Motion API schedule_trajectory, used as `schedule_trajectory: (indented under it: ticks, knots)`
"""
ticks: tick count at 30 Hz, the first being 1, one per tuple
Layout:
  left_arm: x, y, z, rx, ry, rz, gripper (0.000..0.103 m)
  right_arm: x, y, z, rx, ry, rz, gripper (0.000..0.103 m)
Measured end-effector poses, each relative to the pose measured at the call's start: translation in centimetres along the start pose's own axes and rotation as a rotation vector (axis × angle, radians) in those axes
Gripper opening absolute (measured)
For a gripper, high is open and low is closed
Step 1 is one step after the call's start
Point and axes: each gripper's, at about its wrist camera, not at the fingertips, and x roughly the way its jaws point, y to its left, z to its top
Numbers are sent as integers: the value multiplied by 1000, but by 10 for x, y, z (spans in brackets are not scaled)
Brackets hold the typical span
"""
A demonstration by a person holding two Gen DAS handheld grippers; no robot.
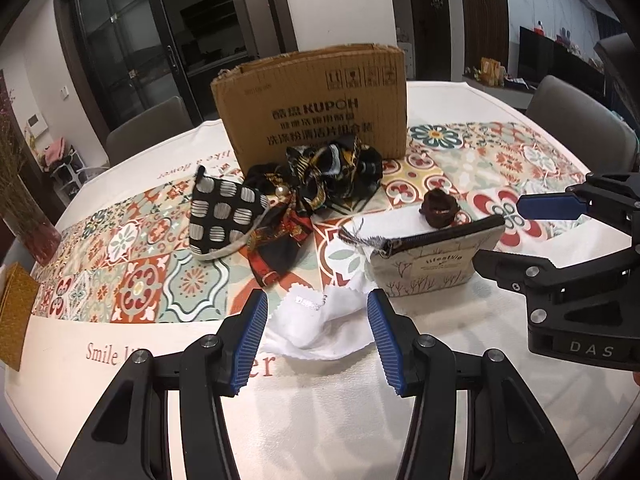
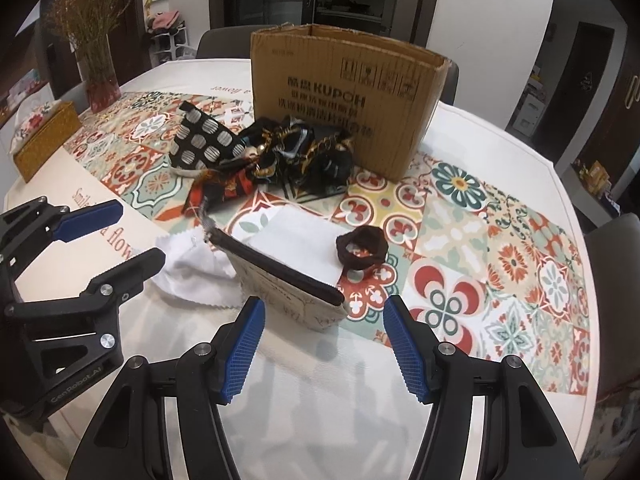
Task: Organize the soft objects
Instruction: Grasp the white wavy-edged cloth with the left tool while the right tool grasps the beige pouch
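Observation:
A cardboard box (image 1: 312, 100) stands at the back of the table; it also shows in the right wrist view (image 2: 344, 96). In front of it lie a black patterned scarf (image 1: 332, 172), a red and black scarf (image 1: 280, 248), a black dotted pouch (image 1: 224, 216), a white cloth (image 1: 320, 328), a cream zip pouch (image 1: 432, 260) and a brown scrunchie (image 1: 438, 208). My left gripper (image 1: 318, 344) is open, just above the white cloth. My right gripper (image 2: 324, 348) is open, just short of the zip pouch (image 2: 288, 288), with the scrunchie (image 2: 362, 252) beyond.
The table has a tiled pattern runner (image 2: 500, 240). A vase of dried flowers (image 2: 98, 68) and a gold tissue box (image 2: 44, 140) stand at the left. Grey chairs (image 1: 580, 120) ring the table.

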Motion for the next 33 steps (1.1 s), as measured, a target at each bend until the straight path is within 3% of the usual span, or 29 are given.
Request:
schedule_trajectory:
  ticks: [21, 29, 33]
  knots:
    - [50, -6, -8, 10, 51, -20, 50, 35, 4, -6, -90, -39, 28, 62]
    - [61, -4, -12, -4, 75, -35, 43, 43, 9, -6, -114, -45, 41, 62]
    - [65, -2, -14, -18, 92, -47, 35, 48, 10, -6, -110, -40, 56, 59]
